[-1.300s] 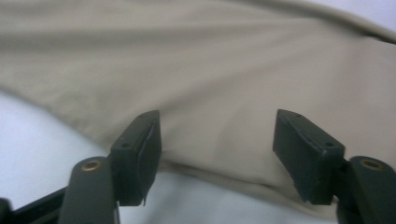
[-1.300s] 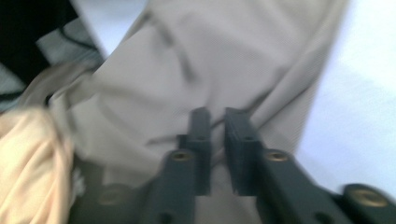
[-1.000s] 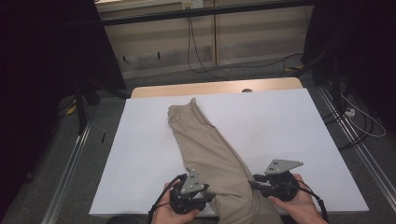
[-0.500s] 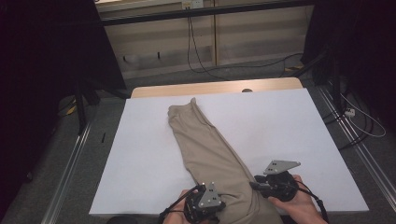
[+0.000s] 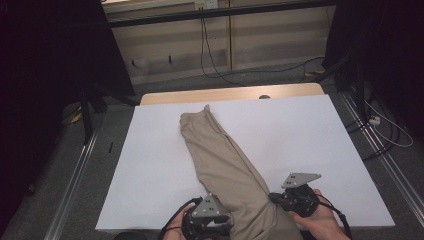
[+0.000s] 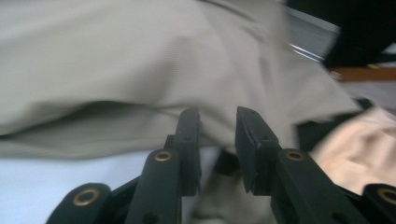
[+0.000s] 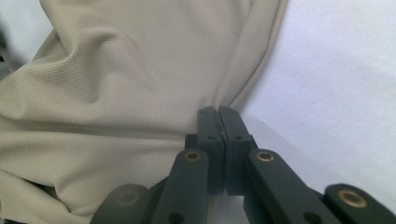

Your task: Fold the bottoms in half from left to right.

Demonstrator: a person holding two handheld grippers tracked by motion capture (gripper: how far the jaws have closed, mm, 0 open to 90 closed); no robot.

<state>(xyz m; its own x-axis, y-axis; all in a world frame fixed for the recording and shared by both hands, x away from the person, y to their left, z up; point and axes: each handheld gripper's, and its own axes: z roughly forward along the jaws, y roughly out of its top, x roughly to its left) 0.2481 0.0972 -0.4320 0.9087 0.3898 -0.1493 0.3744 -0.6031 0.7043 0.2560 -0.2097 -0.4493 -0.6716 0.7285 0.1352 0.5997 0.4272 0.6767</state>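
Observation:
A beige garment [image 5: 225, 160] lies folded in a long strip across the white table [image 5: 310, 130], running from the far middle down to the near edge. My right gripper [image 5: 275, 198] sits at the strip's right edge near the front; in the right gripper view its jaws [image 7: 218, 114] are shut on a fold of the beige garment [image 7: 130, 70]. My left gripper [image 5: 224, 223] is at the strip's left edge by the table's front. In the left gripper view its jaws [image 6: 218, 126] stand a little apart, with the beige garment [image 6: 140, 60] just beyond the tips.
A wooden strip [image 5: 230, 94] borders the table's far edge. Cables [image 5: 210, 55] lie on the floor behind it, and metal rails [image 5: 75, 175] run along both sides. Bare white tabletop stretches left and right of the garment. The person's other hand [image 6: 359, 144] appears in the left gripper view.
My left gripper has moved toward the table's near edge and in against the garment's left side. The right gripper has held its place on the fold.

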